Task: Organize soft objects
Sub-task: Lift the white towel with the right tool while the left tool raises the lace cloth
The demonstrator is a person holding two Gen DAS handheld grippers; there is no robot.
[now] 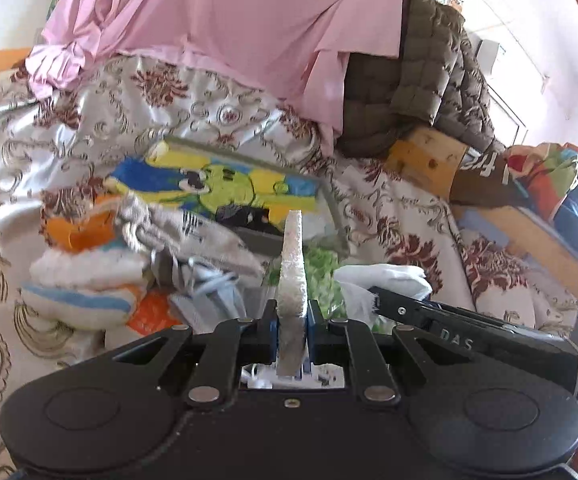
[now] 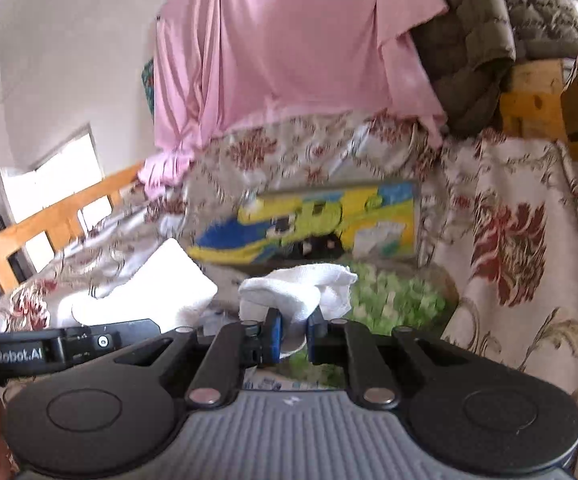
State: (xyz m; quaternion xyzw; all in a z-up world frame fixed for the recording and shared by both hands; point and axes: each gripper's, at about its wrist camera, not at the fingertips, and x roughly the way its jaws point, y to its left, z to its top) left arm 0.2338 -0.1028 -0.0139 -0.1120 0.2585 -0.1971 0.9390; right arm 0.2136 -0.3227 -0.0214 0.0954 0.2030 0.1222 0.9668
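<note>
Left claw clenched on a white towel, its edge standing upright between the pads. Right claw clenched on another bunched corner of white cloth (possibly the same piece, cannot tell). Both sit above the floral bedspread, near a cartoon-print cushion; pink fabric drapes behind.

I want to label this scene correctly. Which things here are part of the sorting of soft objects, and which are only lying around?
Part of the job:
- white towel, pinched in the left gripper
- white cloth, pinched in the right gripper
- heap of small cloths
- cartoon-print box

Lying about:
- pink sheet
- olive quilted jacket
- floral bedspread
</note>
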